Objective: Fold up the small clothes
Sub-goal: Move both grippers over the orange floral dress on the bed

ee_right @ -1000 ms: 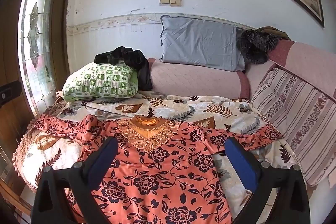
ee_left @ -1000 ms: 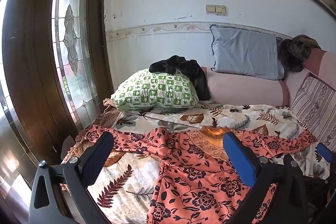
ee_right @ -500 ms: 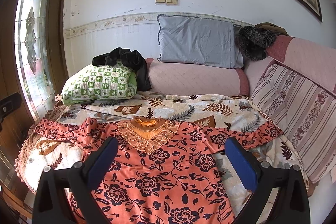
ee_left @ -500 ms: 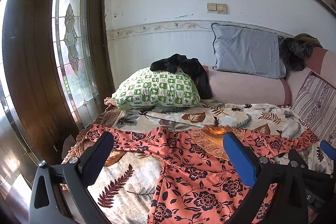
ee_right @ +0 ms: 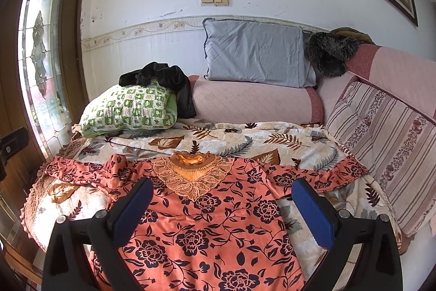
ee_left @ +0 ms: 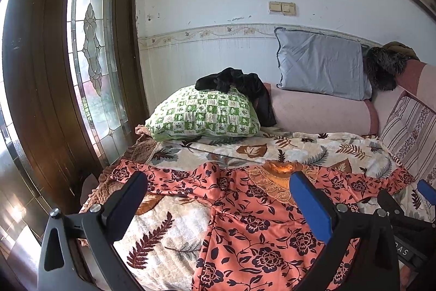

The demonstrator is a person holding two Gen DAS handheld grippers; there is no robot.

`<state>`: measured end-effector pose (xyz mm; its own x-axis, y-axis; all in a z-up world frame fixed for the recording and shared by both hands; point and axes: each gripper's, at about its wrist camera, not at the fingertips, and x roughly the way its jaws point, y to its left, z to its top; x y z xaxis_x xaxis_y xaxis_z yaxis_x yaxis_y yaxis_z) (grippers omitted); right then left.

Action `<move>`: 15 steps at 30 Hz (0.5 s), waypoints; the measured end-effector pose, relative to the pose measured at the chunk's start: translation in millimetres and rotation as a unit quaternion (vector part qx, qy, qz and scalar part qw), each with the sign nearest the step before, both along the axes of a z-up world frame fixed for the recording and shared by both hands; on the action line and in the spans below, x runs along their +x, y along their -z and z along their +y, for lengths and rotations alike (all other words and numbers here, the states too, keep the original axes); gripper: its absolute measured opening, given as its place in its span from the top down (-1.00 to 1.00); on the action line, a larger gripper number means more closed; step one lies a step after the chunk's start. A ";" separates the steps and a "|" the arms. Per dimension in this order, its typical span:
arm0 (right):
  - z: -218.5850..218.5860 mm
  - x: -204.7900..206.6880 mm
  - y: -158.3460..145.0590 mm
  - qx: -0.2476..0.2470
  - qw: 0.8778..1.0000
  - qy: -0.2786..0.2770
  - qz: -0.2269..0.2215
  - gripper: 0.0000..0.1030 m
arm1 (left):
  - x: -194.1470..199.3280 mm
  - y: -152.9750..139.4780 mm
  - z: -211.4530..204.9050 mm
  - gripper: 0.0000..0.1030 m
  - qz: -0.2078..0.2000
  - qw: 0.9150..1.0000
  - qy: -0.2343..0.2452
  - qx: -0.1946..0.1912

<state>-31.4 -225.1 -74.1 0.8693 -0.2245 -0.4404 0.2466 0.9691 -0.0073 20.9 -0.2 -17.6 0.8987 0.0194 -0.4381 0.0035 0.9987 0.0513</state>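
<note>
An orange dress with dark flowers (ee_right: 212, 220) (ee_left: 256, 231) lies spread flat on the leaf-print quilt (ee_right: 245, 138), sleeves out to both sides and a lace collar (ee_right: 190, 176) at the far end. My right gripper (ee_right: 222, 192) hovers open over the chest, below the collar, holding nothing. Over the dress's left half and its left sleeve (ee_left: 163, 176) my left gripper (ee_left: 219, 190) is open too, with nothing between its fingers. The right gripper's blue fingertip (ee_left: 426, 188) shows at the right edge of the left wrist view.
A green checked pillow (ee_right: 128, 108) with a black garment (ee_right: 163, 81) on it sits at the back left. A grey pillow (ee_right: 256, 53) and a furry dark item (ee_right: 329, 53) lie along the sofa back. A striped cushion (ee_right: 381, 135) is at right, a glazed wooden door (ee_left: 90, 59) at left.
Both grippers have eased slightly back and up from the dress, so the scene sits a little lower in view. The dress has not moved and both stay open.
</note>
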 end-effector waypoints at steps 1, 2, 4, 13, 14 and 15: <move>-0.2 0.0 0.0 0.000 1.000 0.000 0.000 -0.99 | 0.2 0.6 -0.1 -1.00 0.000 1.000 0.001 0.000; -0.8 0.6 0.4 0.001 1.000 0.000 0.001 -0.99 | 1.6 0.4 -0.7 -1.00 0.001 1.000 0.001 0.001; -2.3 2.0 1.0 0.003 1.000 0.001 0.001 -0.99 | 3.3 1.5 -1.8 -1.00 0.003 1.000 0.000 0.003; -16.9 14.9 6.9 0.015 1.000 0.004 0.011 -0.99 | 17.9 5.7 -13.9 -1.00 0.013 1.000 0.002 0.012; -19.0 16.6 7.7 0.017 1.000 0.004 0.012 -0.99 | 18.7 6.3 -14.5 -1.00 0.014 1.000 0.002 0.013; -19.5 17.5 8.4 0.017 1.000 0.005 0.013 -0.99 | 20.3 6.9 -15.6 -1.00 0.015 1.000 0.003 0.015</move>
<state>-14.0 -244.6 -82.5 0.8556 -0.2169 -0.4701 0.2558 0.9665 0.0196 41.2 -15.8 -24.5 0.8856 0.0279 -0.4636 0.0108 0.9967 0.0807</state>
